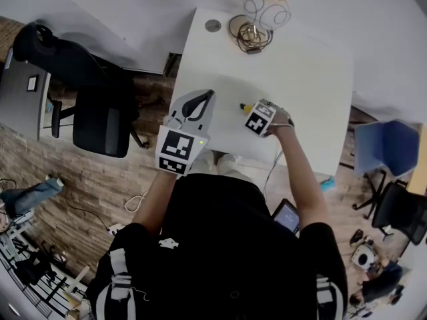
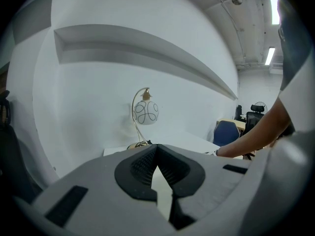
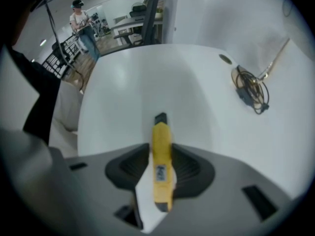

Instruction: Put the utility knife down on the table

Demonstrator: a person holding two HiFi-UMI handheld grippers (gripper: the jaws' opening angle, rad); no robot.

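A yellow utility knife with a black tip lies lengthwise between the jaws of my right gripper, which points straight down at the white table. Slivers of table show on both sides of the knife, so the pads stand slightly off it. In the head view only the knife's yellow end pokes out from under the right gripper, near the table's front. My left gripper hovers by the table's left front corner, its jaws shut with nothing between them.
A wire-ball desk lamp with a coiled cord stands at the far end of the table, beside a round cable grommet. A black office chair stands to the left, a blue chair to the right.
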